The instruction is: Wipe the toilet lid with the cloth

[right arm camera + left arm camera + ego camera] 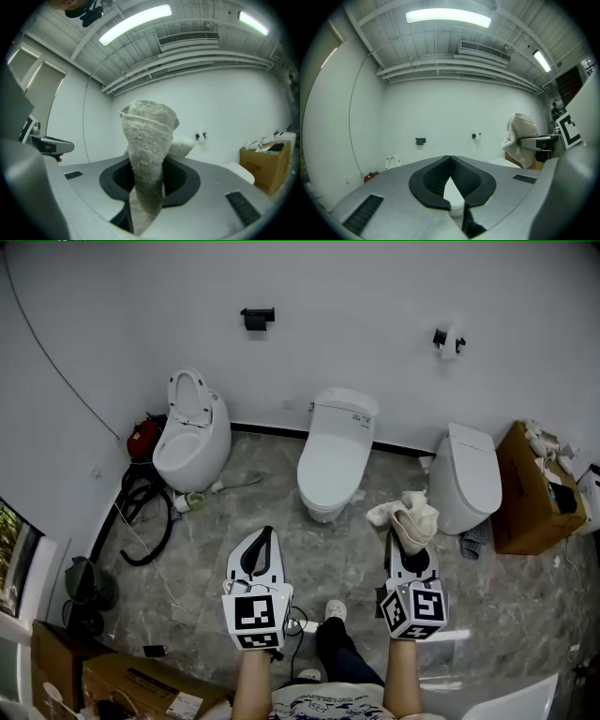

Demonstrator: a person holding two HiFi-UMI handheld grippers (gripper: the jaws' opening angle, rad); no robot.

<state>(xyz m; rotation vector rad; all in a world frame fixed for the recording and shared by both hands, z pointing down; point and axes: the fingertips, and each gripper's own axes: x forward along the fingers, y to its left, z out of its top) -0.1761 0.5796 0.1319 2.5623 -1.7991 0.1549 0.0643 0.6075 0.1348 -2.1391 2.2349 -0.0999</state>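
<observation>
Three white toilets stand along the far wall. The middle toilet (336, 451) has its lid shut and lies ahead of both grippers; a sliver of it (453, 192) shows through the left jaws. My right gripper (409, 538) is shut on a cream terry cloth (405, 516), which bunches out over its tips above the floor between the middle and right toilets. In the right gripper view the cloth (147, 150) stands up from the jaws of that gripper (148, 164). My left gripper (265, 534) hangs over the floor, shut and holding nothing; its jaw tips meet (450, 158).
The left toilet (192, 427) has its lid up; the right toilet (466, 474) is shut. A cardboard box (530, 488) of items stands far right. A black hose (150, 517) and red can (142, 437) lie far left. The person's shoe (335, 610) is between the grippers.
</observation>
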